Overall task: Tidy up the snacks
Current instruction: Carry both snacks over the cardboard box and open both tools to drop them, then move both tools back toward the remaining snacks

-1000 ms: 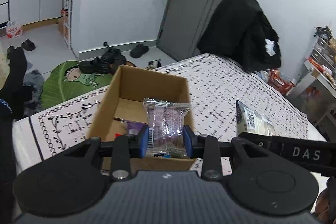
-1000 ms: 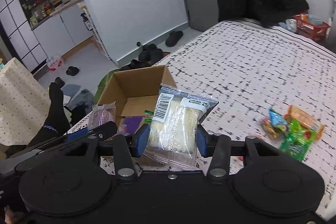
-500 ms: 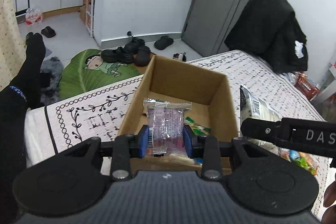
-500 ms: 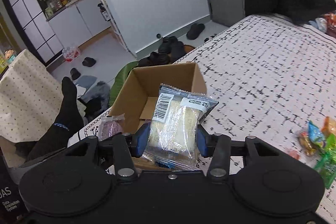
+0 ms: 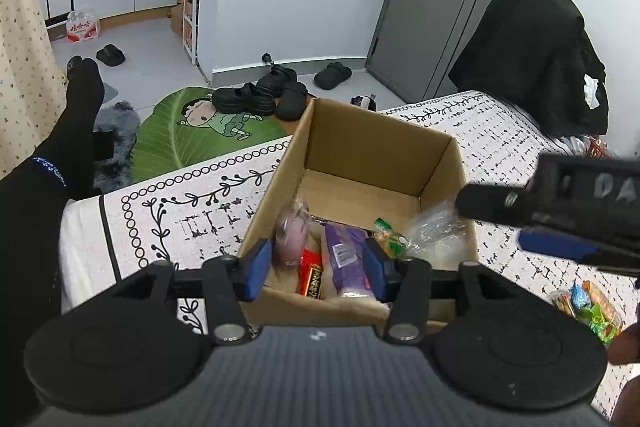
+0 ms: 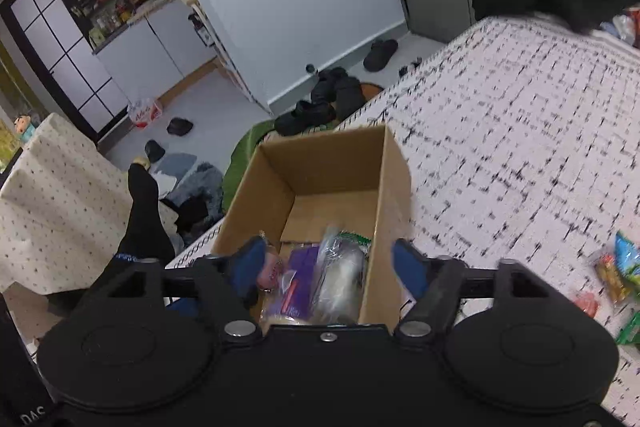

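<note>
**poster1:** Left wrist view first: the left tool [image 5: 316, 269] hangs right over the near end of the cardboard box [image 5: 436, 163], jaws spreading apart, nothing pressed between the blue pads. The pink snack pack [image 5: 291, 233] looks blurry just inside the left pad at about 10 o'clock from the tool's middle, apart from the pads as far as I can tell. Under it in the box: a red packet [image 5: 311, 273], a purple packet [image 5: 346, 253] and a little green-topped one [image 5: 387, 235].

**poster2:** And the right side?

**poster1:** Same deal. The right tool [image 6: 330, 265] is also widening, pads well clear of the clear-wrapped bread pack [image 6: 340, 275], which sits in the box [image 6: 394, 179] against the right wall. In the left view that clear pack [image 5: 434, 229] is at 3 o'clock inside the box, just under the other tool's fingers [image 5: 556, 245] poking in from the right edge.

**poster2:** So both released?

**poster1:** Yep, neither is grasping anything. The box sits on the bed [image 6: 520, 131], near its corner, on a black-and-white patterned cover. More snacks [image 6: 618, 273] lie loose on the cover at 3 o'clock from the box, well apart from it. A person's leg in a black sock [image 5: 76, 107] stretches out at 9 o'clock, off the bed. Shoes [image 5: 260, 95] and a green leaf mat [image 5: 180, 135] are on the floor at 12 o'clock past the box.
</note>
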Demonstrator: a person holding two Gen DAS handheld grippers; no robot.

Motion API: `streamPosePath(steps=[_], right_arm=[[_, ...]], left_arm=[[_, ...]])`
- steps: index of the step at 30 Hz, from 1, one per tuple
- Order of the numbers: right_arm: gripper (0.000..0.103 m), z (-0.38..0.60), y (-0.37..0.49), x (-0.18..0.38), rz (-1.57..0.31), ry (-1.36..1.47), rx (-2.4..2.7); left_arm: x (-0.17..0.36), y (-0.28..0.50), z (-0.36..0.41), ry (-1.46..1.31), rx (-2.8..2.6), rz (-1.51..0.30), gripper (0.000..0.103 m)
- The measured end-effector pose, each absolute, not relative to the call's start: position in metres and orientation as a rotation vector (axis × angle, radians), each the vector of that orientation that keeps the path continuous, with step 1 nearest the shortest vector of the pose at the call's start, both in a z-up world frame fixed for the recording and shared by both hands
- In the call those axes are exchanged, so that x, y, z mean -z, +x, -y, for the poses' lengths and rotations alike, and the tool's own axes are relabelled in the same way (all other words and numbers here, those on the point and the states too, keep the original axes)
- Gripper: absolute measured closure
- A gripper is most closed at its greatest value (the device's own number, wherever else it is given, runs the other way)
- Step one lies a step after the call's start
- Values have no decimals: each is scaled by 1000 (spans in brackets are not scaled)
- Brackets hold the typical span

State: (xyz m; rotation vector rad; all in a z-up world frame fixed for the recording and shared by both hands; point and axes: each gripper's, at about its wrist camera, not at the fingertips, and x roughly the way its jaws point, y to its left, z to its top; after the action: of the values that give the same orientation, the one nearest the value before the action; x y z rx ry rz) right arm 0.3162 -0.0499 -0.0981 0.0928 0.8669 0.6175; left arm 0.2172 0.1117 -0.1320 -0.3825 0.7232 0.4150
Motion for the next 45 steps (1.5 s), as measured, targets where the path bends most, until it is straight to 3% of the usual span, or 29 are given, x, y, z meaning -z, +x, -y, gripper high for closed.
streamPosePath(steps=[3,7,10,26,35,45], right_arm=[[29,58,313,97,-870,96,-600],[29,73,307,98,-878,92,-566],[29,87,302,99,-887,97,-532],[12,156,281,89,-867,108,-413],[1,189,273,83,-844,116,-375],[0,234,266,86,-822,127,-327]], left_arm=[[129,216,-109,-378,-415,-711,43],[125,214,-104,-367,-426,-703,25],[121,211,-100,-358,-421,-693,21],[105,208,-66,-309,-368,-715,13],[95,205,-38,-278,-295,-732,1],[90,206,-12,-270,-236,-754,0]])
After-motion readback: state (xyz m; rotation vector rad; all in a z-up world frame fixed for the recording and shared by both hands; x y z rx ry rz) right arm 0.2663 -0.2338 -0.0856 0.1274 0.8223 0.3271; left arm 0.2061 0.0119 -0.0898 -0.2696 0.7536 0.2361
